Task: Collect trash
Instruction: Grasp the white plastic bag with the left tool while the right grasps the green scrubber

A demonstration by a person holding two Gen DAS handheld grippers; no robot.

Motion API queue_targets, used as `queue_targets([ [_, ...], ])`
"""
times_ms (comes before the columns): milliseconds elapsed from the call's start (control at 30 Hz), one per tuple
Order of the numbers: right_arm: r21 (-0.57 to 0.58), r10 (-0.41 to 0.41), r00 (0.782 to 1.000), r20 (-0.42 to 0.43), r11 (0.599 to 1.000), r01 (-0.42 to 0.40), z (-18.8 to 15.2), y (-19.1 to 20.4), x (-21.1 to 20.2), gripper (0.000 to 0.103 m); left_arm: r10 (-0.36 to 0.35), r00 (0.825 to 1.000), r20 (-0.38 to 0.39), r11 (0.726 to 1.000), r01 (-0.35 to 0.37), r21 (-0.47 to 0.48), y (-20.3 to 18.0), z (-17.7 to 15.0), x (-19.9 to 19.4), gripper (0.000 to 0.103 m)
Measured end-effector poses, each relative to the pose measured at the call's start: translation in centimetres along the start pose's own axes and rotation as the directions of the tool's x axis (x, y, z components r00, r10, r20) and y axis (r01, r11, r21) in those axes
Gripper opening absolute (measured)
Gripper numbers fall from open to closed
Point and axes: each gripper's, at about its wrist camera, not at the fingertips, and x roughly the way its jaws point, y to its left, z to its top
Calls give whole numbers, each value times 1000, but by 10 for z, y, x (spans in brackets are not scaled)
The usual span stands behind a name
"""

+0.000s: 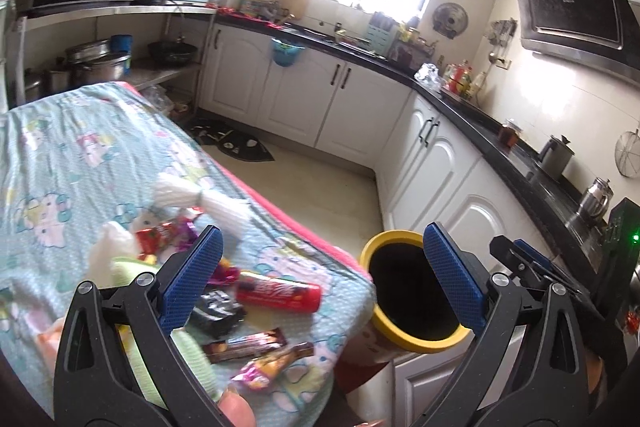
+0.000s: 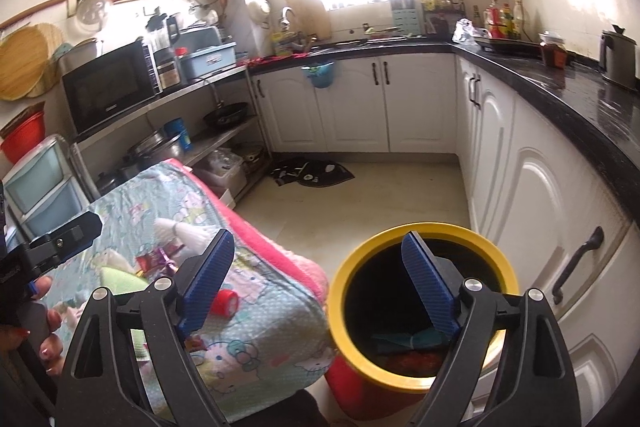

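Several wrappers lie on the cartoon-print tablecloth [image 1: 80, 147]: a red tube wrapper [image 1: 278, 293], a black packet [image 1: 218, 311], a brown bar wrapper [image 1: 244, 345], a pink candy wrapper [image 1: 272, 367] and a white plastic bag [image 1: 200, 201]. My left gripper [image 1: 323, 230] hovers open over the table's corner, with nothing between its fingers. The yellow-rimmed bin [image 2: 340, 307] stands beside the table with a teal wrapper [image 2: 404, 341] and red scraps inside. My right gripper [image 2: 319, 235] is open and empty, its right finger over the bin's mouth [image 1: 412, 291].
White cabinets [image 2: 540, 207] under a black counter [image 2: 580, 99] run close on the right of the bin. A dark mat [image 2: 312, 173] lies on the floor beyond. A shelf with a microwave [image 2: 108, 87] and pots stands behind the table. A hand [image 2: 44, 311] holds the left gripper.
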Motion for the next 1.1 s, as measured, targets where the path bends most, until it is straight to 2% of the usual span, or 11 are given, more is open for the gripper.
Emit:
queue_targets([
  [267, -53, 79, 996, -38, 995, -81, -6, 37, 10, 84, 72, 997, 27, 996, -70, -62, 40, -2, -21, 92],
  [533, -107, 161, 983, -88, 980, -170, -14, 76, 24, 84, 160, 986, 44, 979, -153, -131, 84, -2, -44, 92],
  [700, -144, 223, 966, -129, 960, -241, -20, 104, 31, 84, 222, 974, 40, 962, -213, -172, 110, -5, -56, 92],
  [900, -171, 295, 935, -197, 929, -329, -35, 137, 39, 84, 279, 960, 9, 939, -271, -210, 139, -16, -63, 92],
  [1100, -210, 341, 903, -261, 893, -398, -54, 168, 43, 84, 271, 961, -58, 930, -276, -243, 162, -33, -60, 92],
])
